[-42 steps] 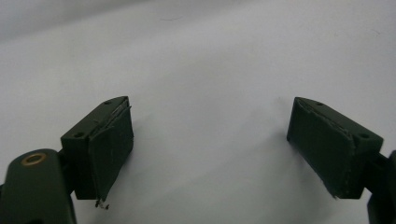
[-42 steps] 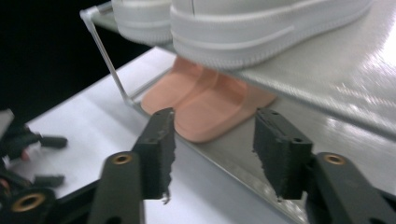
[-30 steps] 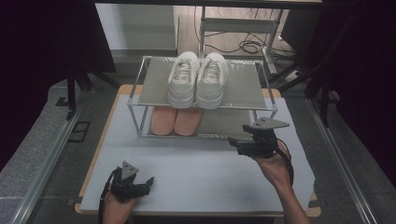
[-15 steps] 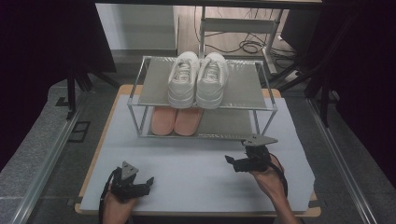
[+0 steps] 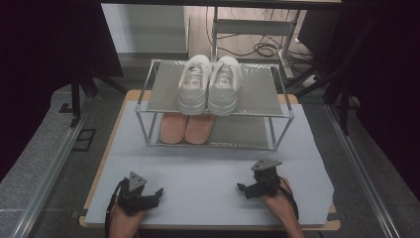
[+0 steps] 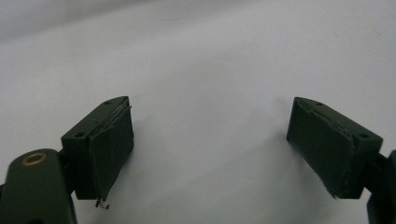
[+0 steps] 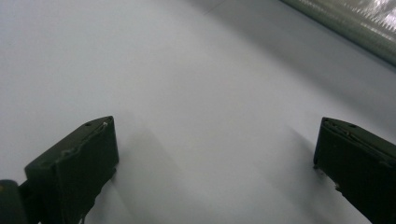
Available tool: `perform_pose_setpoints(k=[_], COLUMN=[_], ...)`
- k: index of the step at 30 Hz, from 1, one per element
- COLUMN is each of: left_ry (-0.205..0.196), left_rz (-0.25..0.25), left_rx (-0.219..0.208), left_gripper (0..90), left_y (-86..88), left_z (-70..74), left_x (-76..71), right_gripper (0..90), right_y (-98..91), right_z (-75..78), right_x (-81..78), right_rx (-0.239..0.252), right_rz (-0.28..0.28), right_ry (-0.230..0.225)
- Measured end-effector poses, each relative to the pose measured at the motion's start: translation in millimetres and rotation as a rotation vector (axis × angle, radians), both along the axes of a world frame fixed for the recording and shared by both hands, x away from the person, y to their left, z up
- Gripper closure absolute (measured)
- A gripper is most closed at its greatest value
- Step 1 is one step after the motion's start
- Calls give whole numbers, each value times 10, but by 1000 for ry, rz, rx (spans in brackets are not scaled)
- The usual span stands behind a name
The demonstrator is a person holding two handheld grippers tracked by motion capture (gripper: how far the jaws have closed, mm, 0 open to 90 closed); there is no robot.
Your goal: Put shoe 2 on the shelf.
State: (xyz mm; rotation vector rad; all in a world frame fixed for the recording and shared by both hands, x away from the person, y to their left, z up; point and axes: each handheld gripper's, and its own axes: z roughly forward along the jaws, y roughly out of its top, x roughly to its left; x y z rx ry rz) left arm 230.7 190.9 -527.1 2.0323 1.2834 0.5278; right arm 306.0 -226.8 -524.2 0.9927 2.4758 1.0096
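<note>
The right gripper [image 5: 243, 189], a black two-jaw tool with a grey three-cornered plate on top, sits low over the near right part of the pale grey sheet [image 5: 208, 173] that covers the wooden table, held in a hand [image 5: 280, 206] that comes in from the bottom edge. Its jaws have just been opening and stand wide apart, with nothing but bare sheet between them, as the right gripper view [image 7: 215, 154] confirms. The left gripper [image 5: 157, 192], of the same build, rests at the near left of the sheet in the other hand [image 5: 126, 220]; its jaws are also spread, with only the sheet between them [image 6: 210, 135]. Both grippers lie well apart from each other and from the two-tier metal-framed shoe rack [image 5: 257, 94] at the far side of the sheet. A pair of white sneakers [image 5: 210, 84] stands side by side on the rack's top shelf, and a pair of flat pink slippers [image 5: 187, 128] lies on the lower shelf directly beneath them.
</note>
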Motion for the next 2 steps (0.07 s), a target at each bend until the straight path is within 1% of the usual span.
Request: perform_pose_setpoints(k=[1,2], left_ry=[0,0], left_rz=[0,0], left_rx=[0,0], left_gripper=[147,147], left_y=[0,0], left_z=[0,0], left_x=[0,0], right_gripper=[0,0], right_y=[-6,-4], right_z=[0,-1], right_x=[8,6], right_rx=[7,5], right_rz=[-3,-1], right_ry=[8,6])
